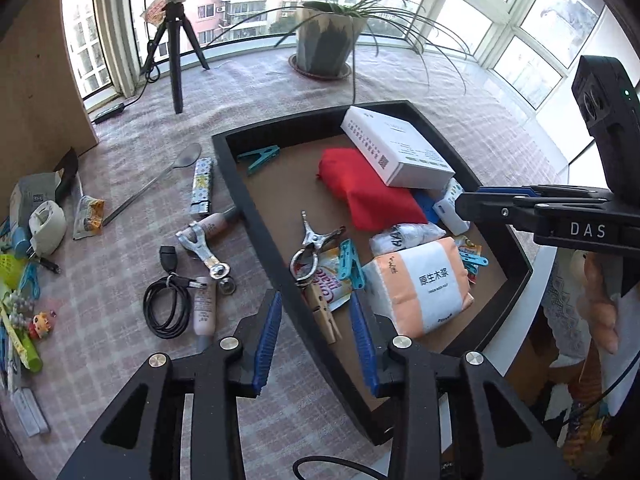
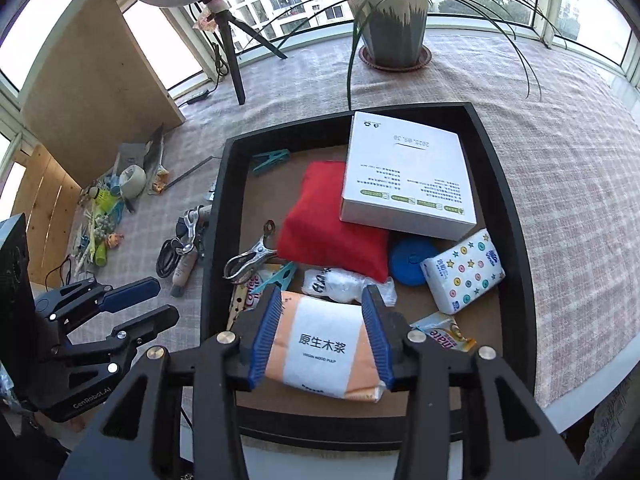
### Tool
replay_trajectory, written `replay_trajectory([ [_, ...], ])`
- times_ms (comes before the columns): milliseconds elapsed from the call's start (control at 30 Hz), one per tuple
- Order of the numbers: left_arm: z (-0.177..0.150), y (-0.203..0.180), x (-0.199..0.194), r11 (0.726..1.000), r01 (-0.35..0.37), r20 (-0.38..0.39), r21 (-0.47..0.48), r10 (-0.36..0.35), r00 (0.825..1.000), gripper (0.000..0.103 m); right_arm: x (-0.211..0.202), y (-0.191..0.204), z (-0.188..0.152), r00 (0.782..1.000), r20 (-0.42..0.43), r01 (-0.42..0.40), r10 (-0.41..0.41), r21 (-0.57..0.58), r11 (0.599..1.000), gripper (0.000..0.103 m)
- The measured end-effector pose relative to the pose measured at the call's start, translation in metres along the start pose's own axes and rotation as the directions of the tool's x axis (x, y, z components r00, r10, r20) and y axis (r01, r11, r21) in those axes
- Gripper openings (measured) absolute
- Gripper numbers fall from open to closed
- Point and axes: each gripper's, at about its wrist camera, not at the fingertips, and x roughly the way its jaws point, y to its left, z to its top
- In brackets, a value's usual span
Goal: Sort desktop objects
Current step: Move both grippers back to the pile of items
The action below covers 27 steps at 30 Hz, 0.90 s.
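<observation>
Right claw (image 2: 320,338) hangs over the near end of the black tray (image 2: 514,216), pointing steeply down. Blue pads (image 2: 266,340) stand apart on either side of the orange-and-white tissue pack (image 2: 324,354); a slim gap shows at each pad, so no grip. The pack lies flat on the tray's brown floor.

Left claw (image 1: 316,338) sits at the tray's left wall (image 1: 256,208), jaws parted with nothing between them. One finger is over the checked cloth of the bench (image 1: 120,340), the other over the tray. Just beyond its tips, inside the tray: a wooden clothespin (image 1: 324,316), a snack sachet (image 1: 320,280), a metal clip (image 1: 316,246).

Further into the tray:
- teal clothespin (image 2: 280,276) beside the metal clip
- clear wrapped packet (image 2: 344,284) just behind the tissue pack
- red cloth bundle (image 2: 332,224), with a white box (image 2: 404,176) resting partly on it
- blue round lid (image 2: 410,260) and a star-printed tissue packet (image 2: 464,272) to the right
- second teal clip (image 2: 270,160) at the far left corner

Outside the tray, on the bench to the left: coiled black cable (image 1: 166,308), pink tube (image 1: 204,306), metal opener (image 1: 200,248), spoon (image 1: 160,184), tape roll (image 1: 46,224), a heap of small items at the far left edge.

Far side of bench: potted plant (image 2: 394,20), small tripod (image 1: 176,52).
</observation>
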Motion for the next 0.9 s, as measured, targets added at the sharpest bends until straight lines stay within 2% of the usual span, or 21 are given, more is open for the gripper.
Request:
replay_trajectory([
  [233,0.0,0.099,-0.04,0.988,-0.09,0.05,-0.123,0.096,0.994,0.034,0.009,0.09,0.036,0.999,0.015,-0.042,0.044,-0.12,0.992,0.041],
  [433,-0.009,0.193,-0.06,0.957,-0.155,0.06,-0.245,0.174,0.983,0.034,0.038,0.167,0.07,0.997,-0.003,-0.08,0.081,-0.219,0.972,0.041],
  [700,-0.019,0.309,-0.063,0.908,-0.221,0.041,-0.357,0.251,0.967,0.034,0.103,0.253,0.107,0.984,-0.1,-0.167,0.15,-0.196,0.966,0.041],
  [767,-0.02,0.331,-0.058,0.896,-0.242,0.029,-0.372,0.272,0.962,0.034,0.122,0.271,0.116,0.98,-0.124,-0.176,0.155,-0.183,0.967,0.041],
  [900,-0.018,0.363,-0.051,0.886,-0.241,0.023,-0.396,0.272,0.962,0.034,0.158,0.298,0.138,0.976,-0.166,-0.172,0.143,-0.18,0.968,0.041],
])
